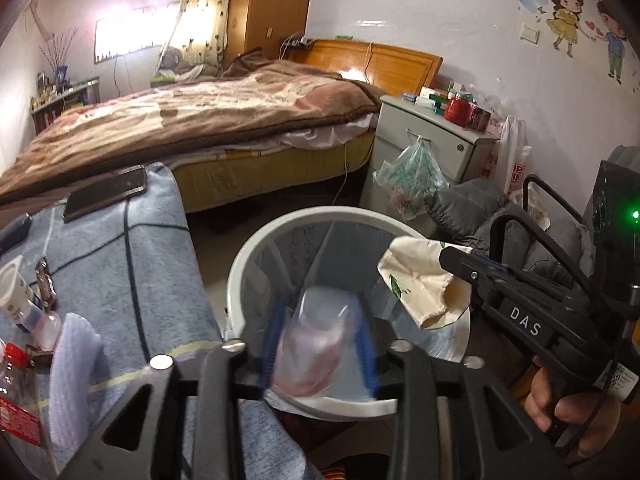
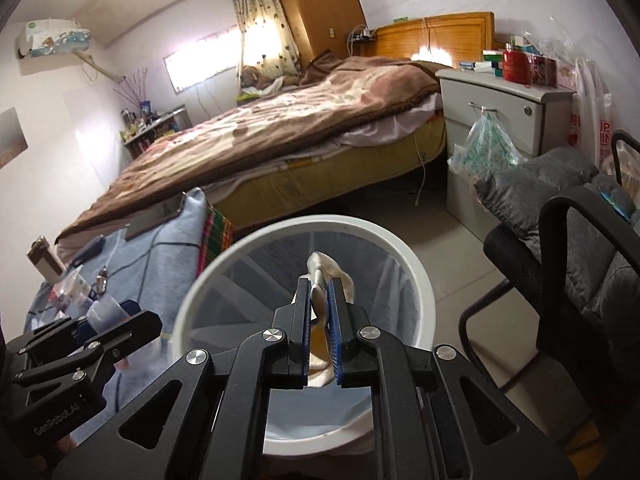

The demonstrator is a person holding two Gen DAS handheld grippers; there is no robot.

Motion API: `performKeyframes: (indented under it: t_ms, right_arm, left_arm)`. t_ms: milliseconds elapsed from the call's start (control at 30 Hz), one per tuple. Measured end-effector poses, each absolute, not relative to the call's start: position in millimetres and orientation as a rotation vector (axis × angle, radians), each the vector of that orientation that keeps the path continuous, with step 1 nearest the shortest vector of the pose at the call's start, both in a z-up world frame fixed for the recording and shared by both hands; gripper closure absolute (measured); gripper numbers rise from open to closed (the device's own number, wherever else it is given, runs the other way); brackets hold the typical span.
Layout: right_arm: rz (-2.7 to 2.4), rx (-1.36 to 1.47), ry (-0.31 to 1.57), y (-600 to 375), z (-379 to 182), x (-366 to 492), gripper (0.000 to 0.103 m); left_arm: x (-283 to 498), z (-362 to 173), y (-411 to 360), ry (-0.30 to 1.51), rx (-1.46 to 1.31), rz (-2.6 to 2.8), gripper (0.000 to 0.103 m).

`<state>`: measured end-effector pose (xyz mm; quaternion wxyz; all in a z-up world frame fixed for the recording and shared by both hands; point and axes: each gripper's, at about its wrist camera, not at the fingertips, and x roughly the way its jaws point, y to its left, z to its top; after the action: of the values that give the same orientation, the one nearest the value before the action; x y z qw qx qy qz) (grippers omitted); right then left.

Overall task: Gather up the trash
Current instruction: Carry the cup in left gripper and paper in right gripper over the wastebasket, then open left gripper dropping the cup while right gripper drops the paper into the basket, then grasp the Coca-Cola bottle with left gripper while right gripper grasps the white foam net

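Left wrist view: blue-padded fingers (image 1: 276,340) of the left gripper (image 1: 320,344) clamped on a clear plastic cup (image 1: 316,344) with a pinkish tint, blurred, held over the mouth of the white waste bin (image 1: 240,280). Right wrist view: blue pads (image 2: 334,328) of the right gripper (image 2: 319,320) pressed tight on a crumpled cream paper wrapper (image 2: 326,268), suspended over the same bin (image 2: 420,280), above its clear liner. Same wrapper (image 1: 420,284) seen from the left, green print on one edge, jutting from the black right gripper (image 1: 460,268) over the bin's right rim. Bin on the tiled floor, just beside a blue blanket-covered surface (image 1: 132,264) at left. On that blanket: a dark phone (image 1: 106,196) at the far end, a white tube (image 1: 16,292), a pale folded cloth (image 1: 72,364) and a bottle with a red label (image 1: 20,404) near the left edge. Beyond, a bed under a brown blanket (image 1: 192,116), a grey nightstand (image 1: 432,140) with a plastic bag (image 1: 412,172) hung from its handle, and a grey padded chair (image 2: 580,240) at right.
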<state>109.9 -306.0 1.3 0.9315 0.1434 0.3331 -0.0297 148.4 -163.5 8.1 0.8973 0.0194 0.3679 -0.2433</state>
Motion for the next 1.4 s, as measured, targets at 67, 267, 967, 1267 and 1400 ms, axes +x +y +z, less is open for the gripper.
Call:
performKeyframes:
  t_ms: [67, 267, 967, 1267, 1400]
  right_arm:
    - [-0.067, 0.306, 0.701, -309.8, -1.8, 110.7, 0.09]
    - [-0.07, 0.311, 0.711, -311.3, -4.6, 108.3, 0.056]
    - [-0.075, 0.24, 0.64, -272.2, 18.8, 91.3, 0.053]
    - [-0.044, 0.201, 0.613, -240.6, 26.5, 84.4, 0.053]
    - [-0.017, 0.187, 0.603, -226.2, 28.9, 82.8, 0.053]
  left_arm:
    - [149.8, 8.0, -165.5, 0.765, 0.033, -0.512, 0.051]
    - [148.6, 6.5, -165.2, 0.763, 0.041, -0.505, 0.041]
    - [119.6, 29.4, -99.6, 0.686, 0.002, -0.387, 0.038]
    - [104.3, 39.4, -57.0, 0.651, -0.021, -0.308, 0.038]
    - [97.8, 39.4, -36.0, 0.643, -0.035, -0.271, 0.038]
